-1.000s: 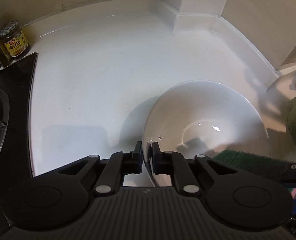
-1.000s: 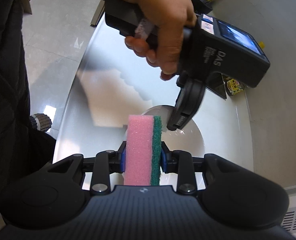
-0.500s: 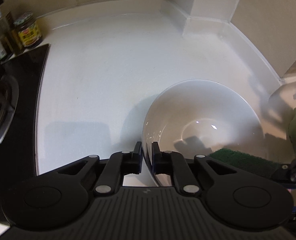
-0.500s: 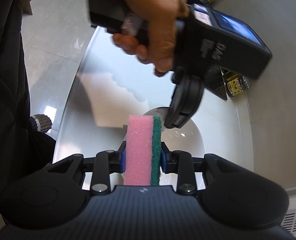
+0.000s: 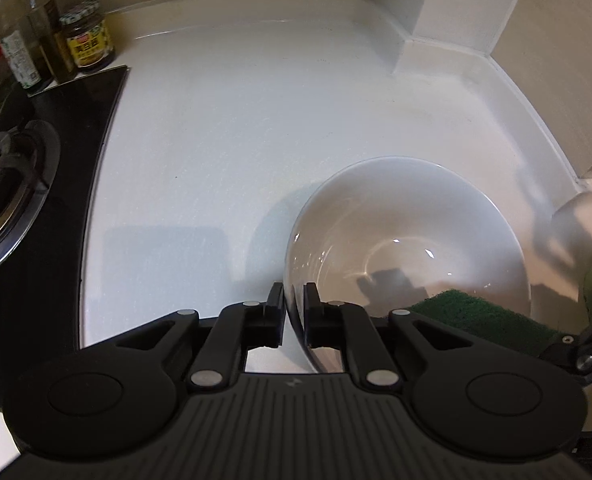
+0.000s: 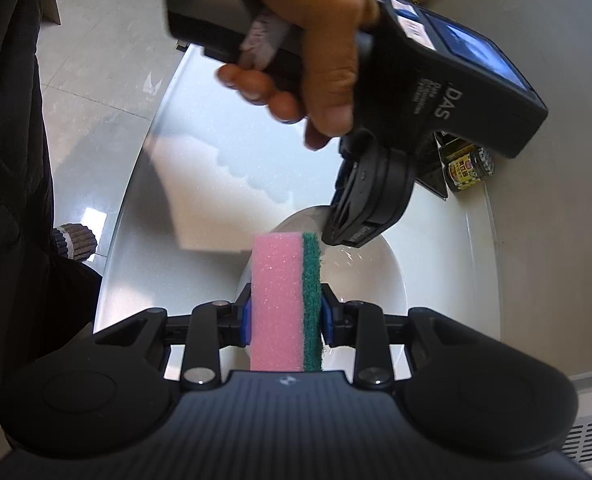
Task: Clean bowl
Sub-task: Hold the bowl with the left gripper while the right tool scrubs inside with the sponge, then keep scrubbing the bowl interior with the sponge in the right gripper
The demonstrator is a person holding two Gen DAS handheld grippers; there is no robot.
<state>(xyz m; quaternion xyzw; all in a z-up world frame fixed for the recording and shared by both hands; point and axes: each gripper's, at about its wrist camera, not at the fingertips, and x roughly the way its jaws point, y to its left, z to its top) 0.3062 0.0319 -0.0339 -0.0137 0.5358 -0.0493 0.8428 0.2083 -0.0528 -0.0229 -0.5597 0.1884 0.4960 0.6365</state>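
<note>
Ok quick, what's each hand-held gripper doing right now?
Left hand-held gripper: shut on the white bowl rim.
Right hand-held gripper: shut on the pink-and-green sponge.

"DAS" reads clearly in white letters on the dark handheld device body (image 6: 448, 92), with smaller lines under it too blurred to read. The jar (image 6: 468, 168) has a yellow label, its characters illegible.

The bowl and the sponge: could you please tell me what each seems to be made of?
The bowl looks like glazed white ceramic: smooth and glossy, with sharp light glints inside, though hard plastic cannot be ruled out. The sponge appears to be soft pink foam, its surface finely pored, backed by a coarse, fibrous green scouring layer.
</note>
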